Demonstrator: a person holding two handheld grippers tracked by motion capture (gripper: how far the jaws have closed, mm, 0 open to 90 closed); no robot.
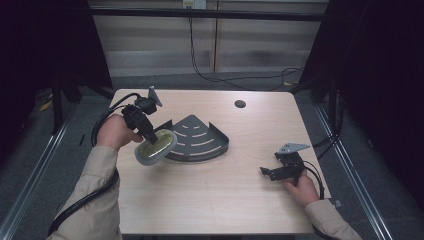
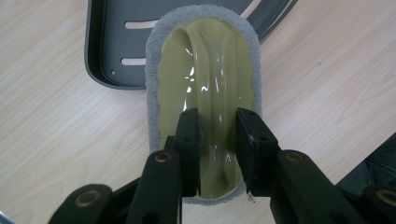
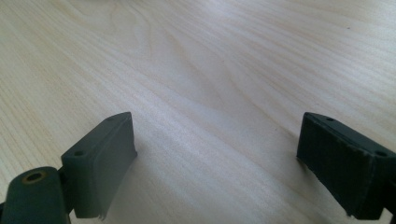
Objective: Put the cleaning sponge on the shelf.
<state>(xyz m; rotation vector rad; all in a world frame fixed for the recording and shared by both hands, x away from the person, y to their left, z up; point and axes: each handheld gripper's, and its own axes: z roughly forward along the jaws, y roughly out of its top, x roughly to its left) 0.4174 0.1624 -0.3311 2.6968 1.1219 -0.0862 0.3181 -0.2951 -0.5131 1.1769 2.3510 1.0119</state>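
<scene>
Pale wood table [image 1: 210, 200] under dim light: near right, the right gripper [image 1: 272, 172] rests idle, jaws spread over bare wood. Left, the left gripper [image 1: 150, 136] pinches the sponge [image 1: 155, 147] by its glossy olive ridge, grey pad down, lifted beside the far slotted corner rack [image 1: 200, 140].

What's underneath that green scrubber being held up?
Under the scrubber held by the left gripper lie the wooden table and the grey slotted tray's edge. The tray part behind it is hidden.

On the worktop [image 1: 210, 200], the left gripper [image 1: 150, 134] holds a scrubbing sponge [image 1: 155, 147] at the edge of a dark corner tray [image 1: 200, 137]; the right gripper [image 1: 270, 172] rests well apart.
</scene>
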